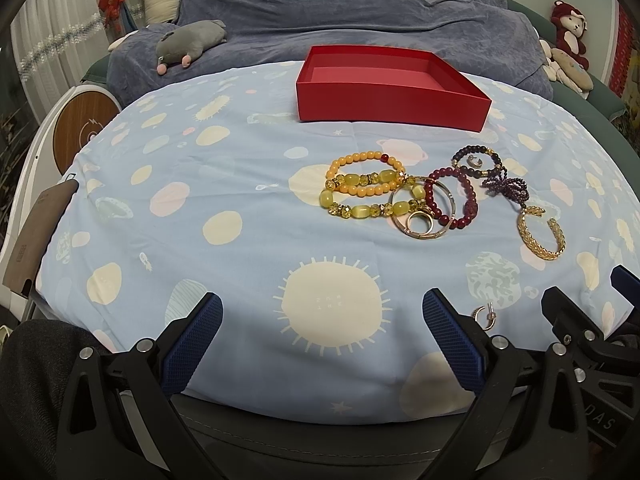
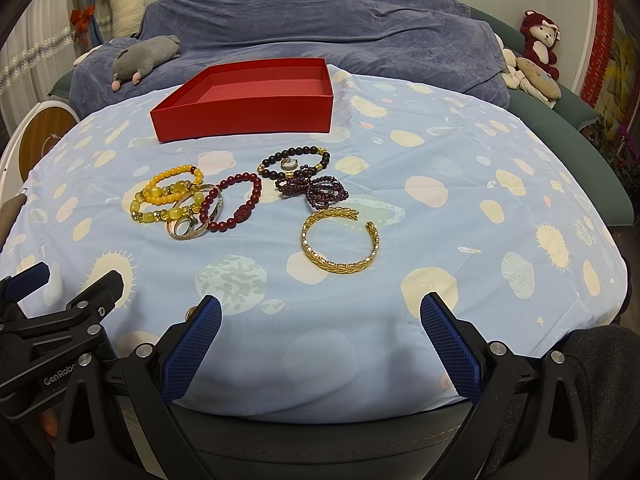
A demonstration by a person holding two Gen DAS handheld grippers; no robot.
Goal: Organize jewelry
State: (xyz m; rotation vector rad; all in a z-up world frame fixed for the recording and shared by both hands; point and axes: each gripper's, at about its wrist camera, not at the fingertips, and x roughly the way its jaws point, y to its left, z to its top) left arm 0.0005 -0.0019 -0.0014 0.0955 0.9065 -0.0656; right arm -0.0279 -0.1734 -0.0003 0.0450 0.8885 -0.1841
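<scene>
An empty red box [image 1: 394,110] [image 2: 244,114] stands at the far side of the blue patterned cloth. In front of it lie yellow bead bracelets [image 1: 362,188] [image 2: 168,196], a dark red bead bracelet [image 1: 470,200] [image 2: 234,204], a thin gold bangle [image 1: 424,234] [image 2: 188,232], dark bead bracelets [image 1: 478,162] [image 2: 296,162], purple beads [image 1: 506,188] [image 2: 316,190] and a gold cuff [image 1: 540,236] [image 2: 340,248]. A small earring [image 1: 486,316] lies beside the left gripper's fingers [image 1: 454,344]. My left gripper [image 1: 320,344] and right gripper [image 2: 320,344] are both open at the near edge, holding nothing.
A blue blanket [image 1: 360,12] covers a sofa behind the table. Plush toys sit at the back left [image 1: 188,42] and back right [image 1: 570,34]. A round wooden-faced device [image 1: 82,132] stands to the left. The cloth's near half [image 2: 360,320] holds no jewelry.
</scene>
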